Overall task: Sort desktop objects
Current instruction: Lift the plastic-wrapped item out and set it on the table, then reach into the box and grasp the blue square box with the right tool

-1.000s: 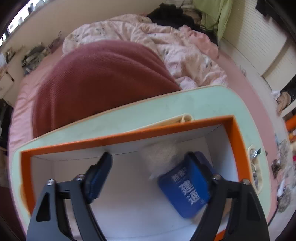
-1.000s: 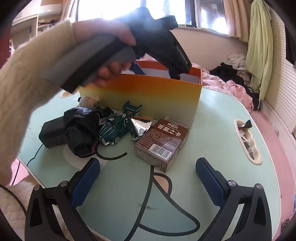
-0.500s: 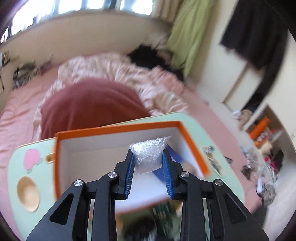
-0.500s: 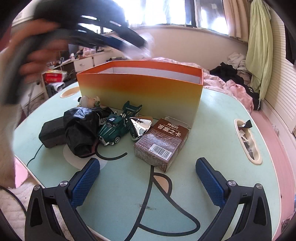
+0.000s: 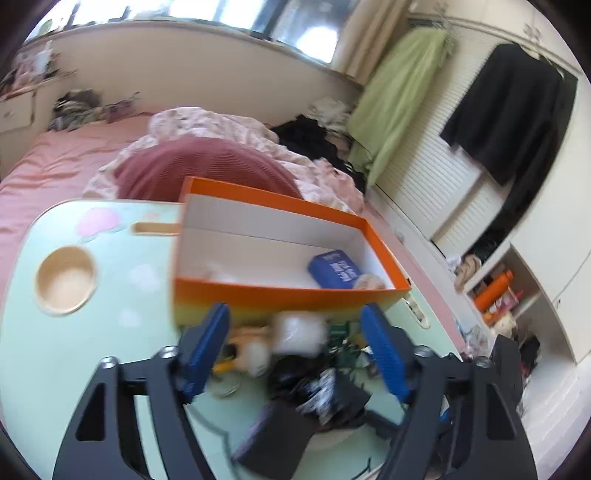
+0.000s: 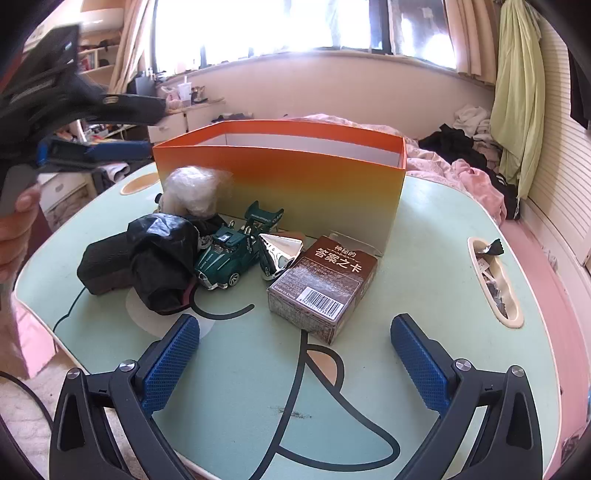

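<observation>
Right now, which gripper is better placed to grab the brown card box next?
Right. The right gripper is open, with the brown card box just ahead between its fingers. The left gripper, jaws just opened and empty, hangs over the clutter by the orange box.

Bright window along the back wall, cream curtains, daylight blown out. Bed with pink sheet and rumpled quilt behind the mint-green table. White louvred wardrobe doors (green and black garments hanging), open shelves at right.
</observation>
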`<state>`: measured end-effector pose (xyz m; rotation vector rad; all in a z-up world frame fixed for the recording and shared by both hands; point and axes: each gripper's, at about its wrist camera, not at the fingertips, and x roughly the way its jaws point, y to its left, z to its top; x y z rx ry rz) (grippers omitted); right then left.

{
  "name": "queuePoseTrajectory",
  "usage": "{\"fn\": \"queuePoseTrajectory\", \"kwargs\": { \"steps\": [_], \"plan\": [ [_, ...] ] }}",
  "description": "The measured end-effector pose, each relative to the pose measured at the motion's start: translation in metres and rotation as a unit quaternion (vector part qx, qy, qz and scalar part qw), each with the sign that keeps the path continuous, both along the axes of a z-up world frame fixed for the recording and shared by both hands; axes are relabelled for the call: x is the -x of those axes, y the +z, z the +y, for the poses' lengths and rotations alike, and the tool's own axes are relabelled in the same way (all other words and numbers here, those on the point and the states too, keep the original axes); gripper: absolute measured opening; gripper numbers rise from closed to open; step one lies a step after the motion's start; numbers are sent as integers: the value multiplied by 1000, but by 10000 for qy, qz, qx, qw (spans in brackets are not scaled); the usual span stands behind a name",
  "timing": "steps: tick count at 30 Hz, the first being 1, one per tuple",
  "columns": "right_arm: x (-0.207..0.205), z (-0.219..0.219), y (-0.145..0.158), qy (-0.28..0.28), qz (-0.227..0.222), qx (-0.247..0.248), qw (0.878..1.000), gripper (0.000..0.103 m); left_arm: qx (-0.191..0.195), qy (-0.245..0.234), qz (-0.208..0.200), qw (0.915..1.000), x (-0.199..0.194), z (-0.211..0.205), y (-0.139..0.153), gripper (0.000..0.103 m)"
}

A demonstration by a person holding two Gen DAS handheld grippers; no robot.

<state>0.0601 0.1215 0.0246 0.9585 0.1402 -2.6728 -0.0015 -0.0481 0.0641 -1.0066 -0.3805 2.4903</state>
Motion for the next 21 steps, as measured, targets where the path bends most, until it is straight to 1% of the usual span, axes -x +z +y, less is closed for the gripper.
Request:
{"fn": "queuePoseTrajectory", "kwargs": {
  "steps": [1, 2, 3, 4, 5, 6, 7, 8, 9, 10, 11, 12, 13, 14, 16, 17, 19, 21],
  "plan": [
    [0, 0, 0, 5, -7, -1, 10000, 103, 87, 54, -14, 9999, -6, -5, -2, 82],
    [0, 0, 0, 15, -26, -4, 10000, 103, 253, 96, -53, 9996, -11, -9, -6, 82],
    [0, 0, 2, 29, -37, -9, 10000, 103, 506, 116, -133, 9986, -18, -11, -13, 82],
    [-2, 0, 5, 47, 34, -8, 10000, 101, 656, 93, -219, 9976, -22, -12, -20, 82],
    [-7, 0, 13, 99, 221, -2, 9997, 100, 752, -12, -378, 9965, -26, -14, -29, 82],
    [-9, 0, 25, 139, 354, -28, 9993, 100, 768, -136, -555, 9954, -28, -17, -36, 82],
    [-9, -1, 44, 201, 483, -123, 9986, 100, 711, -215, -738, 9945, -30, -20, -43, 82],
    [-7, 0, 59, 219, 577, -188, 9979, 100, 676, -211, -780, 9944, -32, -22, -45, 82],
    [-2, 0, 81, 204, 720, -245, 9969, 100, 666, -185, -785, 9945, -34, -24, -47, 82],
    [8, 0, 102, 168, 757, -288, 9966, 100, 711, -162, -742, 9946, -36, -24, -47, 82],
    [21, 0, 116, 136, 676, -326, 9971, 100, 781, -166, -679, 9945, -38, -23, -46, 82],
    [40, -1, 128, 128, 485, -372, 9980, 97, 834, -194, -627, 9944, -40, -22, -46, 82],
    [62, -3, 135, 160, 181, -466, 9986, 81, 878, -237, -596, 9941, -41, -21, -47, 82],
    [89, -7, 137, 183, -291, -656, 9973, 58, 923, -263, -598, 9936, -42, -20, -48, 82],
    [137, -15, 126, 132, -1203, -1056, 9870, 43, 955, -286, -583, 9933, -46, -23, -52, 82],
    [160, -19, 115, 118, -1654, -1281, 9778, 41, 942, -285, -570, 9935, -45, -26, -52, 82],
    [191, -26, 94, 111, -2289, -1704, 9584, 41, 884, -260, -599, 9939, -42, -31, -52, 82],
    [208, -25, 79, -2, -2676, -1879, 9450, 42, 826, -182, -610, 9945, -41, -35, -53, 82]
  ]
}}
